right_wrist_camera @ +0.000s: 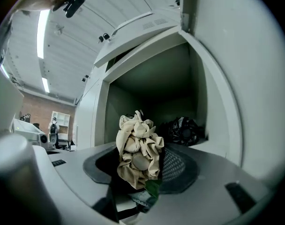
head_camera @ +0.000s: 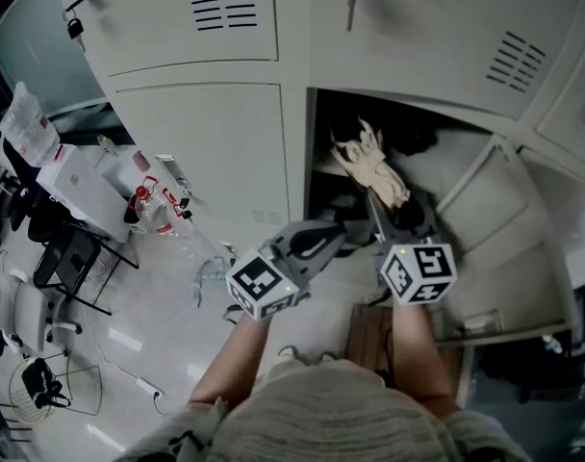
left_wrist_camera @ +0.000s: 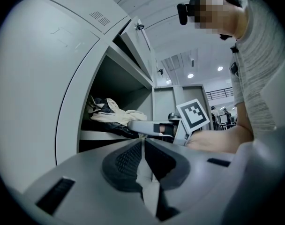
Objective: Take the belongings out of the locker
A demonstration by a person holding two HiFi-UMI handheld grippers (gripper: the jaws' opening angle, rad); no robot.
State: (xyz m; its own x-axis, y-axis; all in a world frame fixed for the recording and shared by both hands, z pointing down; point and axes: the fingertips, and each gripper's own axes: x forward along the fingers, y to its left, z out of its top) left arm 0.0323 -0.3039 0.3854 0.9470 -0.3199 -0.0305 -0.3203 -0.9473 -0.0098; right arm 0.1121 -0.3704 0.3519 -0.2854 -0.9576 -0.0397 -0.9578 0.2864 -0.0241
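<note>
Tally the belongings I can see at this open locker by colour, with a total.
Beige: 1, the crumpled cloth, clamped in the right tool
Black: 1, the bundle on the locker shelf
Total: 2

No readable text, label, brand or number anywhere.

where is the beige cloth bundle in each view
Head view: centre, the beige cloth bundle at the mouth of the open locker, at the right gripper tips.
Left gripper view: left of centre, inside the opening, just beyond the right gripper's jaws.
Right gripper view: dead centre, clamped between the jaws.
Shared landmark: the open locker's compartment behind the bundle.
</note>
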